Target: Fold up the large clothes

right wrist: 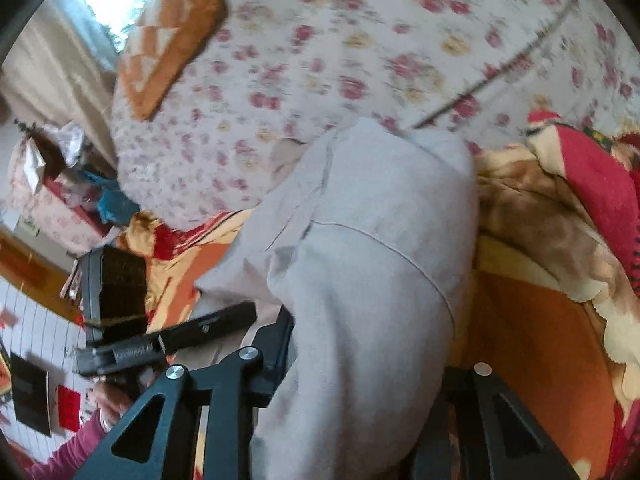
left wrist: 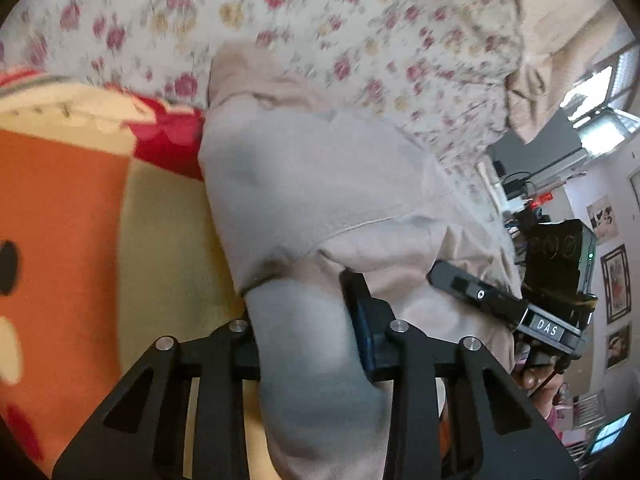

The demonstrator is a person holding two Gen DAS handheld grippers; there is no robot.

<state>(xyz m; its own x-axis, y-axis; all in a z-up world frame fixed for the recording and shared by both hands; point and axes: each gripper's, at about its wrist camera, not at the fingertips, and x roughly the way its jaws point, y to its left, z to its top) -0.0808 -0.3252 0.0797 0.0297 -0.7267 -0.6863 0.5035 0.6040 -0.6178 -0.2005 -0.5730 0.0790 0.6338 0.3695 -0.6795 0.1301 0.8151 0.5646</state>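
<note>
A large pale beige-grey garment (left wrist: pixel 320 184) is bunched up over the bed. My left gripper (left wrist: pixel 308 344) is shut on a thick fold of it, with cloth filling the space between the fingers. In the right wrist view the same garment (right wrist: pixel 372 248) runs up from my right gripper (right wrist: pixel 360 380), which is shut on another fold. The right gripper's body also shows at the right of the left wrist view (left wrist: pixel 520 304), close beside the cloth. The left gripper's body shows at the left of the right wrist view (right wrist: pixel 168 340). Both views are blurred by motion.
An orange, yellow and red blanket (left wrist: pixel 80 220) lies under the garment; it also shows in the right wrist view (right wrist: pixel 552 280). A floral bedsheet (left wrist: pixel 360 32) covers the bed beyond. An orange patterned pillow (right wrist: pixel 172 36) lies far left. Room clutter and a window (left wrist: pixel 600 92) sit at the right.
</note>
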